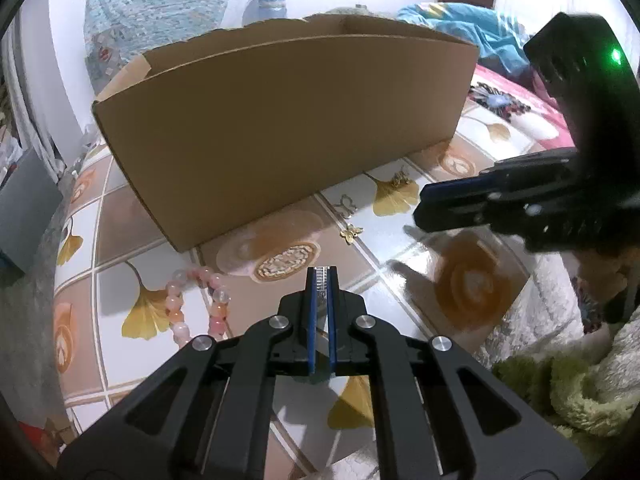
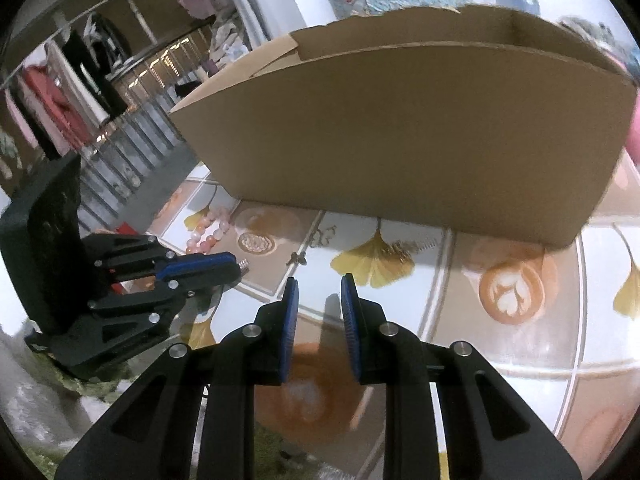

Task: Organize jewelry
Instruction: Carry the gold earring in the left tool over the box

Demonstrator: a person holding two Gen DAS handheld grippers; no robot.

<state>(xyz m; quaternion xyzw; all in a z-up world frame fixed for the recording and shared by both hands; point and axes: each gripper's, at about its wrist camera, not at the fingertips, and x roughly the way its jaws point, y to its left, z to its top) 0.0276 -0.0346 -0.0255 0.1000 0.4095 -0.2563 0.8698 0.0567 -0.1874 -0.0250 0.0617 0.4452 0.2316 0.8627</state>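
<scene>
My left gripper [image 1: 323,276] is shut on a small silver sparkly jewelry piece [image 1: 321,280], held above the patterned table; it also shows in the right wrist view [image 2: 236,266]. A pink bead bracelet [image 1: 196,304] lies on the table to its left, also in the right wrist view [image 2: 208,232]. Small gold butterfly-like pieces [image 1: 351,233] and another gold piece [image 1: 400,179] lie near the open cardboard box [image 1: 280,120]. My right gripper [image 2: 319,292] is open and empty, above the table in front of the box [image 2: 400,132].
The table [image 1: 400,280] has a tile pattern with ginkgo leaves and latte art. Green fluffy fabric [image 1: 560,392] lies at the right edge. Bedding and a blue cloth [image 1: 460,20] lie behind the box. A clothes rack [image 2: 72,80] stands far left.
</scene>
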